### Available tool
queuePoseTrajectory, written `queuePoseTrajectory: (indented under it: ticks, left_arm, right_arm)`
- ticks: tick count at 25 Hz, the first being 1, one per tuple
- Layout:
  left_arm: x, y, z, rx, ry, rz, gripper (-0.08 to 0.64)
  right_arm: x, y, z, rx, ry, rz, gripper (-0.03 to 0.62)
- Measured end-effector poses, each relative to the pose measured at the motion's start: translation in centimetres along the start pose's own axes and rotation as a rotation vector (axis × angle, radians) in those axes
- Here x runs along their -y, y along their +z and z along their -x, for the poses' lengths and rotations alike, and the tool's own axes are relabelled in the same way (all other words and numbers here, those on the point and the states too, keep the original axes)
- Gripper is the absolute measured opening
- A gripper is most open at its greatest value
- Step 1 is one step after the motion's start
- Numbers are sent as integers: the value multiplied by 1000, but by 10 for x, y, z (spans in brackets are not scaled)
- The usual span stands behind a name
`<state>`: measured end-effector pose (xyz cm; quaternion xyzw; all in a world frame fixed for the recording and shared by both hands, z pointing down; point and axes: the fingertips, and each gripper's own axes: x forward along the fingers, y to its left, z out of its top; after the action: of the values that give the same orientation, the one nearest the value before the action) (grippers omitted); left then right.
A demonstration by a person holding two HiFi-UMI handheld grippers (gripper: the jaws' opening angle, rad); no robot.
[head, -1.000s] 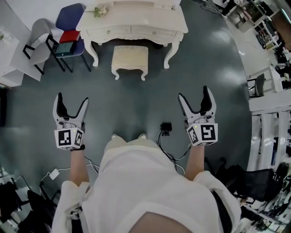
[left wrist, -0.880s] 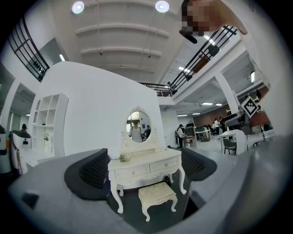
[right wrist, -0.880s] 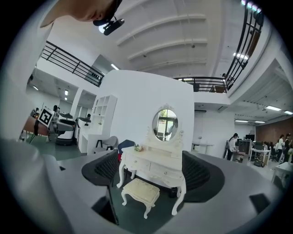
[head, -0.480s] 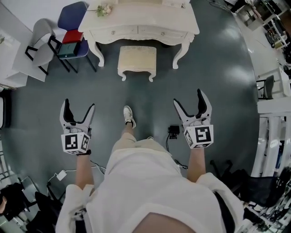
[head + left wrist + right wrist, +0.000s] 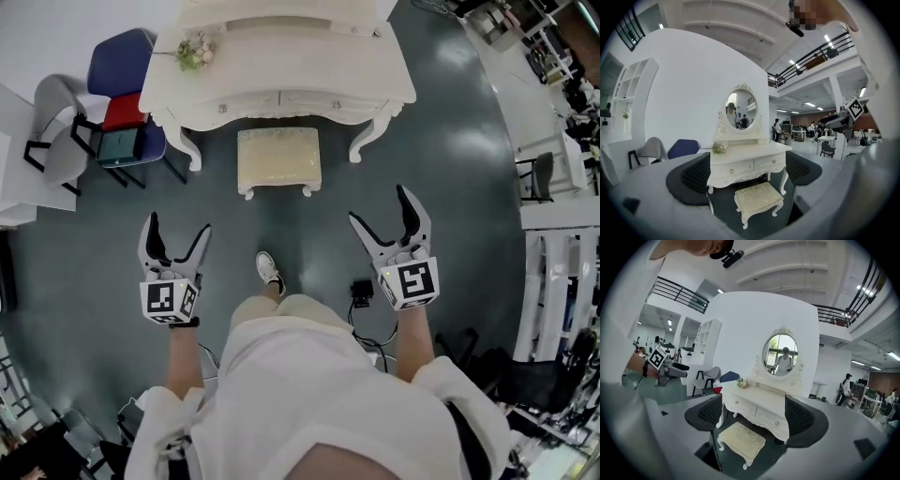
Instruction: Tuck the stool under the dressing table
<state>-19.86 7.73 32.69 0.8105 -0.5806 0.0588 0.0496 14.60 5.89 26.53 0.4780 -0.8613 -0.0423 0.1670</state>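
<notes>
While the stool (image 5: 278,161) stands just in front of the dressing table (image 5: 281,70), not yet under it, the approach looks like the step in hand. The left gripper (image 5: 177,225) and right gripper (image 5: 379,206) gape wide, both empty, well short of it. Next, the 2 must reach its near edge and push.
</notes>
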Motion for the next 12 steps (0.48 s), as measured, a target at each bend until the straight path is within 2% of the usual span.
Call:
queuePoseTrajectory:
  ticks: [4,12]
  left_arm:
    - [-14,-11,-54,-39,-106,32,497]
    - [13,-28,-121,-85,-260,94,497]
  right_arm:
    - [7,7,-34,-33,-48,-24,402]
    - [32,4,-43,-129,-115,-11,403]
